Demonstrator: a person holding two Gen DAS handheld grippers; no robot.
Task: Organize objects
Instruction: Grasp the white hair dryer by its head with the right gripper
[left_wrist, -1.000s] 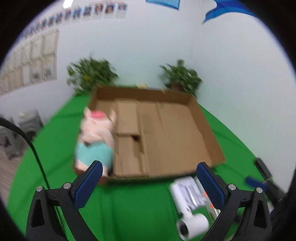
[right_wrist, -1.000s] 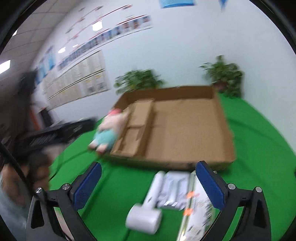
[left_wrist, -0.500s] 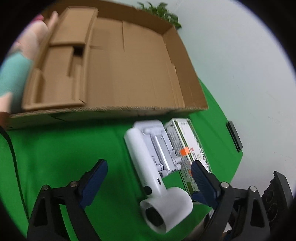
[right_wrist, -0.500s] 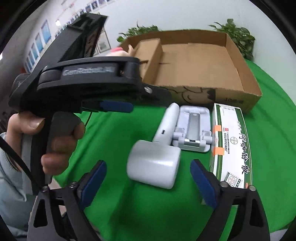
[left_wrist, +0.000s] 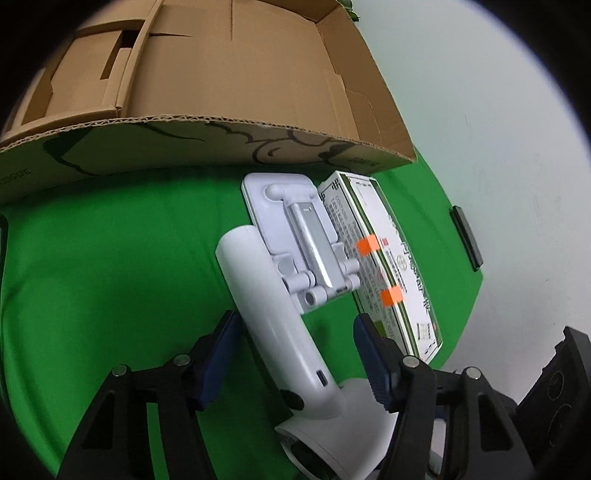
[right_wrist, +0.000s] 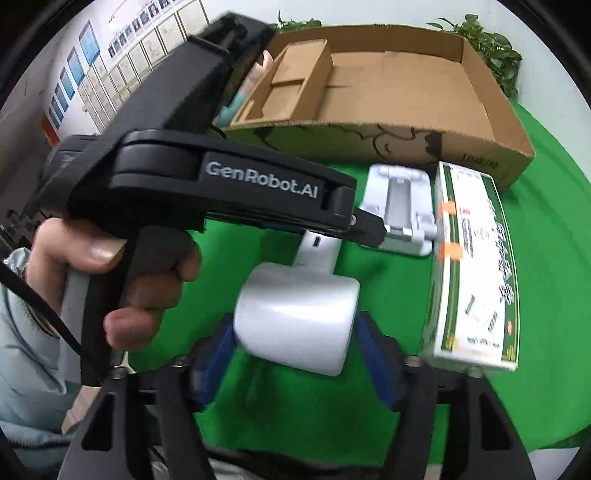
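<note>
Down from above the cardboard box (left_wrist: 229, 77), left gripper (left_wrist: 295, 354) and right gripper (right_wrist: 295, 354) now closing around the white hair dryer (right_wrist: 299, 317).

Cardboard box (left_wrist: 229, 74): raw brown corrugated board, matt, fluted cut edge showing. Hair dryer (left_wrist: 273, 314): smooth white plastic, satin sheen. Phone stand (left_wrist: 295, 229) beside the dryer: white plastic, brushed metal centre strip. Carton (right_wrist: 476, 266) beside the stand: glossy printed paperboard, orange tape tabs. Bench (left_wrist: 110, 266): matt green cloth. Gripper pads (left_wrist: 218, 354): ribbed blue rubber.
</note>
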